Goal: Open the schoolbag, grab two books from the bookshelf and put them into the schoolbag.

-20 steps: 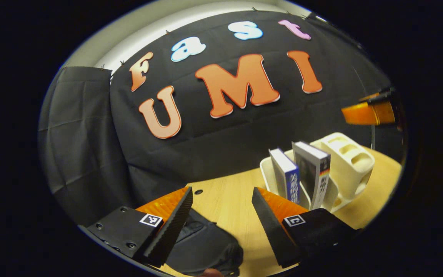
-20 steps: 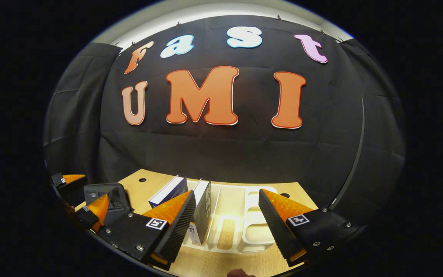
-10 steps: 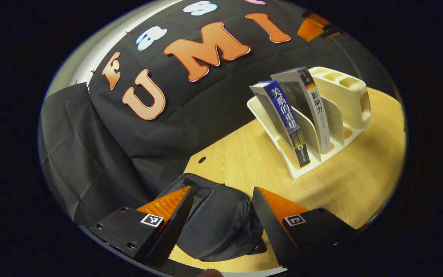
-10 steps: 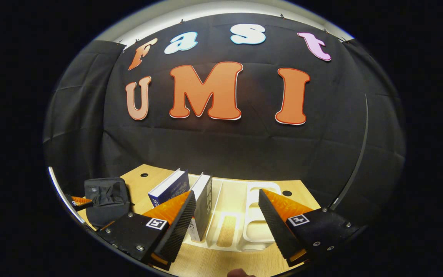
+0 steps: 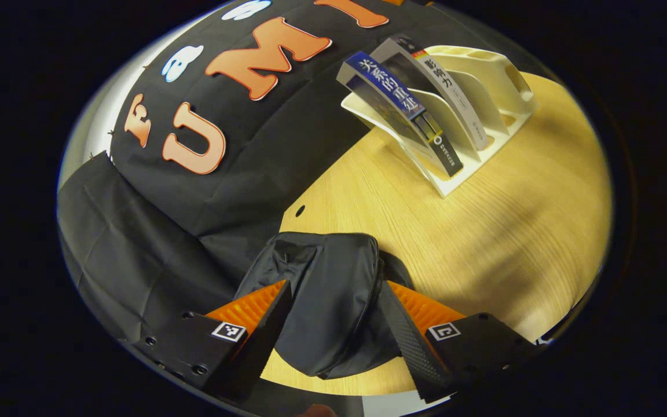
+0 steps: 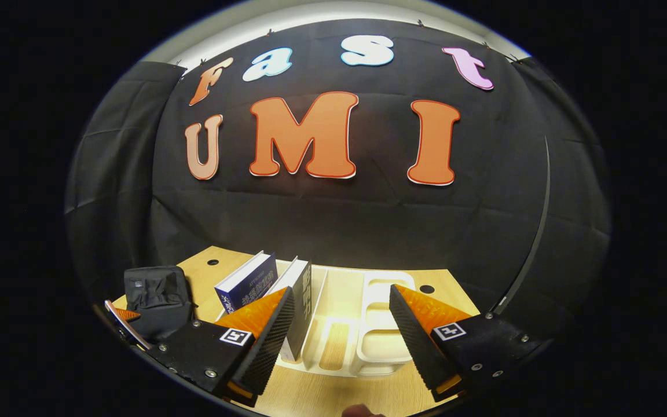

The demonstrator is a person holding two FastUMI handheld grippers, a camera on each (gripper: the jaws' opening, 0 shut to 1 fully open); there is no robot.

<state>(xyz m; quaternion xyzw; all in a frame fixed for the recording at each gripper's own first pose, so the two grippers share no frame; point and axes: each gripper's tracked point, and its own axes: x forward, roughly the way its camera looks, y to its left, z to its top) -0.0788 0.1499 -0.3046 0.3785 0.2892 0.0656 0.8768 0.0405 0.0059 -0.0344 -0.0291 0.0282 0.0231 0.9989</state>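
Note:
A black schoolbag (image 5: 325,295) lies closed on the wooden table (image 5: 501,231), near its front left. My left gripper (image 5: 333,327) is open, its fingers straddling the bag's near end without pressing it. A cream bookshelf rack (image 5: 478,110) stands at the far right of the left gripper view, holding a blue book (image 5: 394,110) and a grey book (image 5: 438,87), both leaning. In the right gripper view my right gripper (image 6: 339,330) hangs open above and in front of the rack (image 6: 368,324). The blue book (image 6: 246,281) and grey book (image 6: 297,307) sit in its left slots. The schoolbag (image 6: 157,298) lies far left.
The booth's black cloth wall (image 6: 333,220) closes off the back of the table. Two cable holes (image 6: 426,288) are cut in the tabletop near the wall. Bare wood (image 5: 519,243) lies between the bag and the rack.
My left gripper has tipped downward and come over the schoolbag, which now lies between its fingers. The right gripper has barely shifted and stays open above the rack.

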